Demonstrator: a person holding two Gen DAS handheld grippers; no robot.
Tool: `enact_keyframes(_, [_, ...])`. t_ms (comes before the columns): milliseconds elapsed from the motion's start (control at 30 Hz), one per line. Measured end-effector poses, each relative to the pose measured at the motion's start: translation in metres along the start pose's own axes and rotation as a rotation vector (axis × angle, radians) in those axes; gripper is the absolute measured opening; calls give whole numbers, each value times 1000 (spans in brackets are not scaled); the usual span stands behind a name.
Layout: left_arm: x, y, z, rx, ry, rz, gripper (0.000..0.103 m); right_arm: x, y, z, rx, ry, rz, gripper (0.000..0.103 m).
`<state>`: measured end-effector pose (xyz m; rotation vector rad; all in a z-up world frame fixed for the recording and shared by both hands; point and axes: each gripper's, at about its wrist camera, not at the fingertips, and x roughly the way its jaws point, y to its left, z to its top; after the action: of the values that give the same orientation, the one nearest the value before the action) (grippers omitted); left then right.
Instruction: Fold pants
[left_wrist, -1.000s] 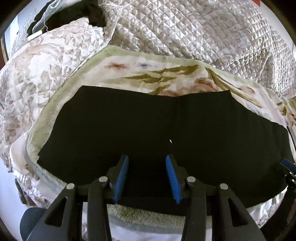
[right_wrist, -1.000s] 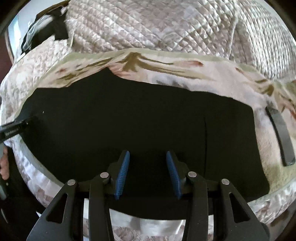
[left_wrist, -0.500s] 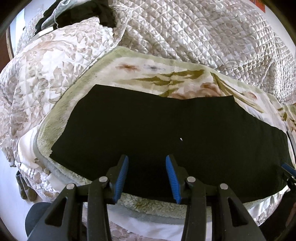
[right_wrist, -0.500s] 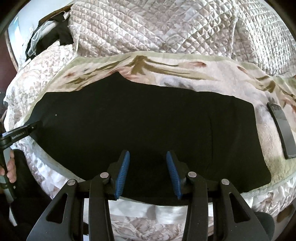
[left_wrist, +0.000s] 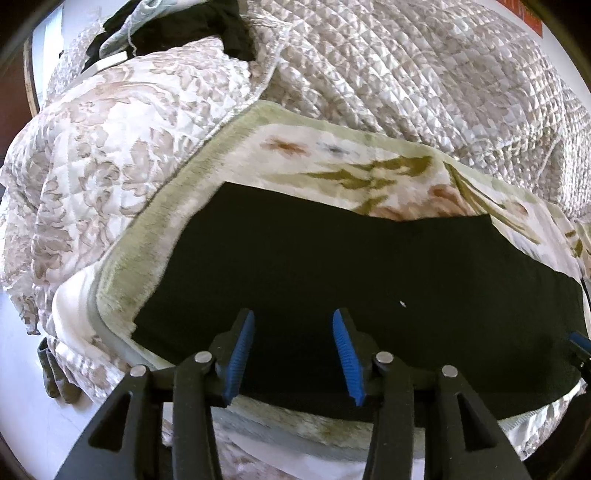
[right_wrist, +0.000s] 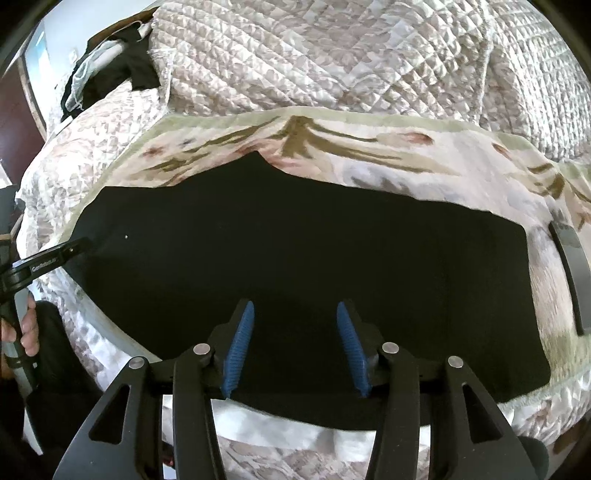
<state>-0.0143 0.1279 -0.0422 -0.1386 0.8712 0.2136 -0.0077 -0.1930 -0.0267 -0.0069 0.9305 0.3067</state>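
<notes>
While the black pants (left_wrist: 354, 280) lie flat with their long axis left-to-right, both the left gripper (left_wrist: 293, 350) and the right gripper (right_wrist: 295, 345) hover over the near edge — jaws just opening, empty.

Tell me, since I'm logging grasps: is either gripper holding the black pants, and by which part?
Nothing is held. The left gripper and right gripper have just been opening, pads apart above the flat black pants, gripping no fabric.

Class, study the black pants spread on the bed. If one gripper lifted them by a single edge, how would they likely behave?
The black pants lie flat, following the blanket, so they are probably floppy and would drape. They look thin, likely light. On the fleecy blanket they may drag rather than slide.
</notes>
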Motion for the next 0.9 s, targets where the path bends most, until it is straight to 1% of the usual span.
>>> enact_keyframes(100, [2,12,6,-18,-9,15,52,3,7,7,-20,-1,11,48])
enact_keyframes(300, [11,41,20,-59,-18,34,60,11,26,17,-54,7,34,48])
enact_keyframes(333, [14,46,22,-69,-16,36,63,13,28,18,-60,9,35,48])
enact_keyframes(400, [20,57,27,-83,-5,37,66,16,35,20,-74,14,40,48])
enact_keyframes(500, [29,73,32,-117,12,47,67,20,43,23,-93,21,42,48])
enact_keyframes(600, [44,85,33,-154,63,32,69,26,48,27,-102,29,46,48])
enact_keyframes(700, [50,84,32,-161,73,3,78,31,50,28,-98,39,52,48])
enact_keyframes(767, [53,78,32,-138,77,5,80,34,50,29,-96,45,52,48])
enact_keyframes(833, [56,75,33,-134,71,-6,80,37,50,29,-94,51,52,48])
enact_keyframes(867, [57,74,34,-128,70,-5,78,38,49,30,-91,52,54,48])
enact_keyframes(900, [57,71,34,-112,69,0,71,38,48,30,-87,52,56,48])
